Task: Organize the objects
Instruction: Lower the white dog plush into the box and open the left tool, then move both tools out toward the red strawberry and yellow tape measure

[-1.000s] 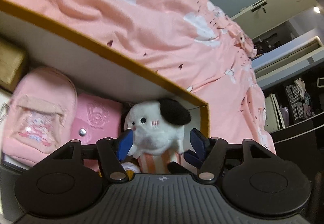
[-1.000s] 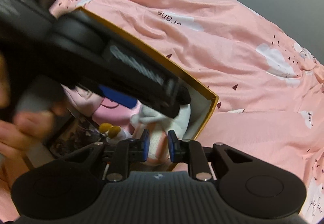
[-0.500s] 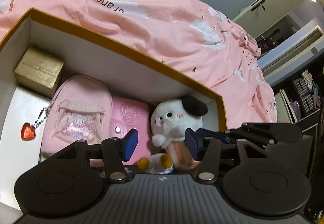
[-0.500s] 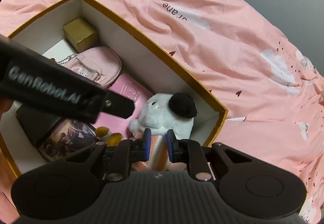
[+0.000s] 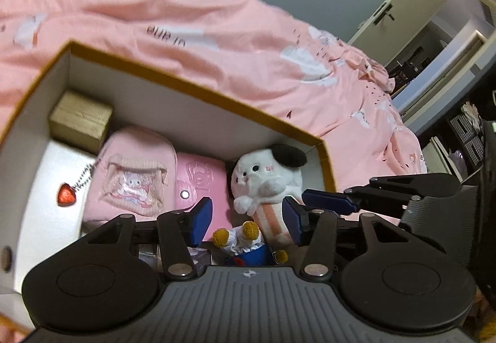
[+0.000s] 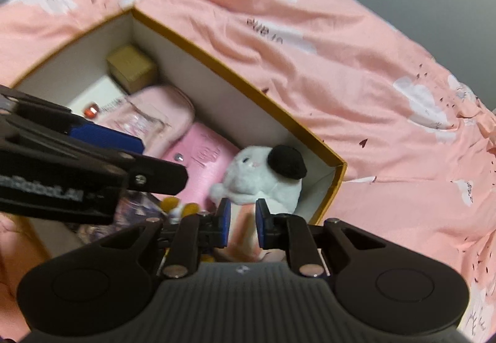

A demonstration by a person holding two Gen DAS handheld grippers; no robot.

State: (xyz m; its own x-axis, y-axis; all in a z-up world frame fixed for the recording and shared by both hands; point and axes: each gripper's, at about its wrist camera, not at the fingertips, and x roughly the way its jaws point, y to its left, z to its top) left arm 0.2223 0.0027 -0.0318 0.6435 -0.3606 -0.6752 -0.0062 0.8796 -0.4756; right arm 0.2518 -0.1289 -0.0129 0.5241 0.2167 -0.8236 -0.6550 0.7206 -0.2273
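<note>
An open box with a mustard rim (image 5: 217,98) (image 6: 235,76) lies on the bed. Inside are a white plush dog with a black ear (image 5: 266,175) (image 6: 263,178), a pink pouch (image 5: 130,175) (image 6: 155,113), a pink wallet (image 5: 198,184) (image 6: 204,163), a gold cube box (image 5: 80,119) (image 6: 131,71), a red heart charm (image 5: 65,194) and a small doll with yellow feet (image 5: 238,234). My left gripper (image 5: 246,219) is open and empty above the box's near end. My right gripper (image 6: 241,223) has a narrow gap, empty, over the plush's striped body.
The pink cloud-print duvet (image 5: 248,42) (image 6: 372,64) surrounds the box. A dark printed card (image 6: 139,206) lies at the box's near end. A door (image 5: 400,8) and shelves (image 5: 465,132) stand at the right of the left wrist view.
Both grippers have pulled back and up from the box, so more of its inside shows. The left gripper let go around the plush dog, which now sits in the box's corner.
</note>
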